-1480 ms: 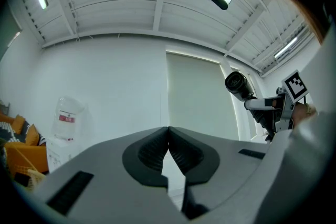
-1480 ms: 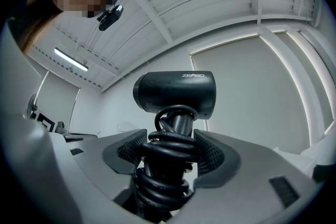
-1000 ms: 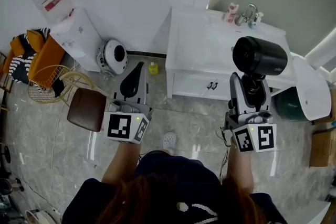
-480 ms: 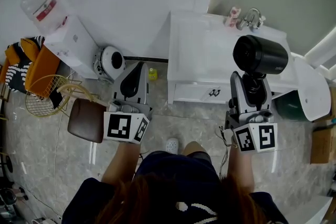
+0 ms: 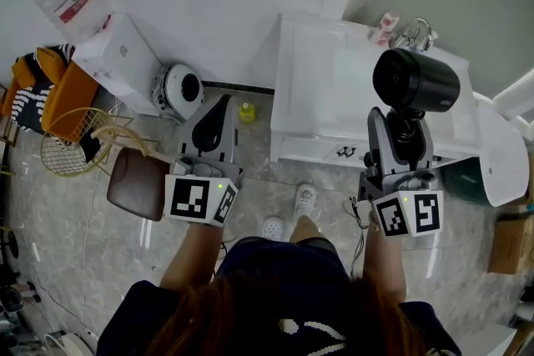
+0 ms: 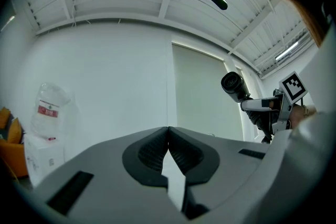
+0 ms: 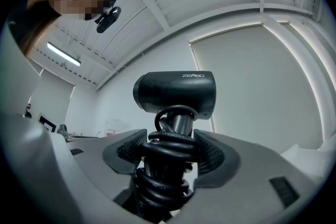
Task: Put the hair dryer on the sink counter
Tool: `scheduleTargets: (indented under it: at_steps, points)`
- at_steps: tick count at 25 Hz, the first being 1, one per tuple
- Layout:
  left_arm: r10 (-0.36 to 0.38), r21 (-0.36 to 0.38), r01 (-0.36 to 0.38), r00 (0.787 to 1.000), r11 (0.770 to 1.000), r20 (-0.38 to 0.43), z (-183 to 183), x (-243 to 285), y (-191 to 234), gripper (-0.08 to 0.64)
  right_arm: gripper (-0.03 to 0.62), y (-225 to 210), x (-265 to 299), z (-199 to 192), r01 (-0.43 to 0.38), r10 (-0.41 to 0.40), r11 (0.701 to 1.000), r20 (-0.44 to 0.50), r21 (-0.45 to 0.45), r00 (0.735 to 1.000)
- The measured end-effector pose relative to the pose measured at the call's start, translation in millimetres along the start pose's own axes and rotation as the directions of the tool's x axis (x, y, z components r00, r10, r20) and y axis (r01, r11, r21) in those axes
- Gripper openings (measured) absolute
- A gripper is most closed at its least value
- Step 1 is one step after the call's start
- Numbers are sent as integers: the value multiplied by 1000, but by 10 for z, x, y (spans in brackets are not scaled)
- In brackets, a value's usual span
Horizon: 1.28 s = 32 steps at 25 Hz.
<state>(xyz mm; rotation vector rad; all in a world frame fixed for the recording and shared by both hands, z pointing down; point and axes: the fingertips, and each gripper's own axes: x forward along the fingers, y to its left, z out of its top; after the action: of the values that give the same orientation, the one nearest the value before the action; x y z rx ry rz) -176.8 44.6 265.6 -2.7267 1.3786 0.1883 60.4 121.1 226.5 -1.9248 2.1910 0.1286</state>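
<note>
A black hair dryer (image 5: pixel 415 81) (image 7: pixel 175 92) stands upright in my right gripper (image 5: pixel 398 139) (image 7: pixel 170 153), its cord wound round the handle. The jaws are shut on that wrapped handle. In the head view the dryer's head hangs over the white sink counter (image 5: pixel 325 87), above the basin near the tap (image 5: pixel 415 34). My left gripper (image 5: pixel 211 126) (image 6: pixel 168 150) is shut with nothing in it, its pads touching. It is held out over the floor, left of the counter's cabinet. In the left gripper view the dryer (image 6: pixel 234 86) shows at the right.
A brown stool (image 5: pixel 138 178) and a wire basket (image 5: pixel 71 142) stand on the floor at the left. A water dispenser (image 5: pixel 117 54) and a round white appliance (image 5: pixel 177 89) sit against the wall. A white toilet (image 5: pixel 499 154) is right of the counter. The person's foot (image 5: pixel 304 200) steps toward the cabinet.
The person has stepped closer to the counter, so it has slid a little right and nearer in the head view. Both grippers keep their pose, the dryer still held upright.
</note>
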Motion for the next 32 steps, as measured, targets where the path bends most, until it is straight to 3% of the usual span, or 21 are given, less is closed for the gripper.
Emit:
scheduleTargets:
  at_steps: [20, 32]
  points:
    - [165, 40, -166, 986, 985, 11, -92, 1702, -88, 18, 295, -1203, 1562, -185, -211, 211, 977, -8, 44, 977]
    - [153, 47, -152, 988, 987, -21, -235, 2291, -75, 18, 293, -1596, 2005, -394, -195, 199, 976, -30, 95, 980]
